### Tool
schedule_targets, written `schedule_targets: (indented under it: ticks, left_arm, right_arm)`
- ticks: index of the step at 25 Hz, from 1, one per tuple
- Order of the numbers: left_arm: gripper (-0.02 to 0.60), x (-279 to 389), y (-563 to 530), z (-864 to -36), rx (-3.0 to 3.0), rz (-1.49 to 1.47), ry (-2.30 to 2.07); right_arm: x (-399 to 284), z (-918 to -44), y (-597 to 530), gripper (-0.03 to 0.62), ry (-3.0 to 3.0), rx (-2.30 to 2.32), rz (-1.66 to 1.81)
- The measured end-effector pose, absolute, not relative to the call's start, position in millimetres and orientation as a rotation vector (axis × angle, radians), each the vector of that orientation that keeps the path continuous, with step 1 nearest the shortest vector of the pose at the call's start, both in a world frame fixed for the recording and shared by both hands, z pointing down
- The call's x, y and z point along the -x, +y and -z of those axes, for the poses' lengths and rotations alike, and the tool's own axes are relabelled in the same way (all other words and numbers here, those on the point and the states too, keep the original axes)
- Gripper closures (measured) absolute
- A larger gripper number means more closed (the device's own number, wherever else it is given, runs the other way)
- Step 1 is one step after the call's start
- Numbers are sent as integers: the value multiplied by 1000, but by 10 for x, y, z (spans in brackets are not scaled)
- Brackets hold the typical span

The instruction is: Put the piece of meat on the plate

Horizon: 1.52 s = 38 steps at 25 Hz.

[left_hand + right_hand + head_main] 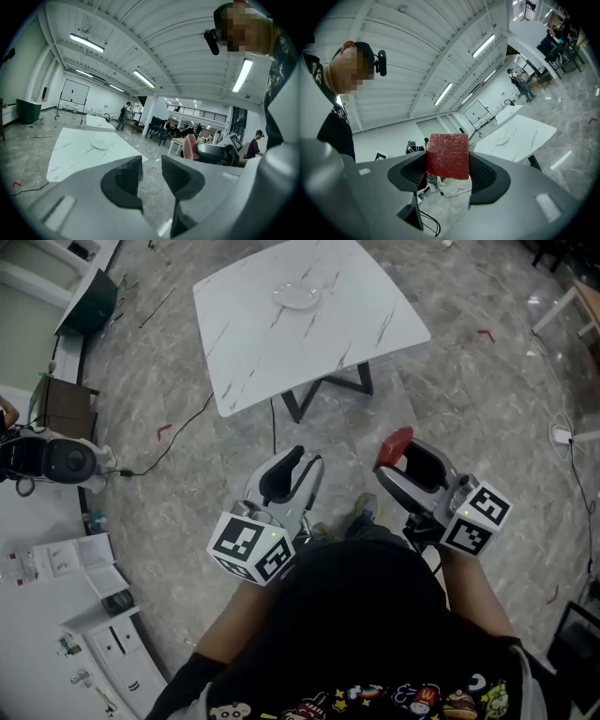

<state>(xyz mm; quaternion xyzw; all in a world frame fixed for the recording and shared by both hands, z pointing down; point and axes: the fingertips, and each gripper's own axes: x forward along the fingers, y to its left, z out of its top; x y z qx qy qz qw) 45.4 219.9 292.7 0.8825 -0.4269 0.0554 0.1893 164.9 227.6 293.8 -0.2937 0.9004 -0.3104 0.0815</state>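
A red slab of meat (pixel 448 155) sits between the pads of my right gripper (pixel 448 165), which is shut on it. In the head view the meat (pixel 394 446) sticks up from the right gripper (pixel 399 461), held over the floor in front of the person's body. A white plate (pixel 297 296) lies near the far side of a white marble table (pixel 253 343), well ahead of both grippers. My left gripper (pixel 307 458) is beside the right one, with a narrow gap between its pads (pixel 177 174) and nothing in it. The plate (pixel 100 144) also shows in the left gripper view.
The table stands on a dark metal leg frame (pixel 323 390) over a grey marble floor. A black cable (pixel 178 432) runs across the floor to a machine (pixel 56 460) at the left. White cabinets (pixel 66 615) fill the lower left, and a dark green bin (pixel 94 301) stands at the upper left.
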Motion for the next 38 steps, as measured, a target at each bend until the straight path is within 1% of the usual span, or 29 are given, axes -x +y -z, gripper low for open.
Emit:
schedule_targets:
  ticks: [8, 20, 38]
  left_arm:
    - [337, -586, 1985, -2935, -2440, -146, -1265]
    - [337, -475, 1641, -3031, -2427, -114, -1256]
    - [337, -26, 797, -3327, -2408, -148, -1115]
  right_arm:
    - [-1767, -3064, 2038, 293, 2726, 825, 987]
    - [-1716, -3221, 1766, 293, 2720, 880, 1044]
    - [-1087, -3475, 1009, 293, 2651, 958, 1174]
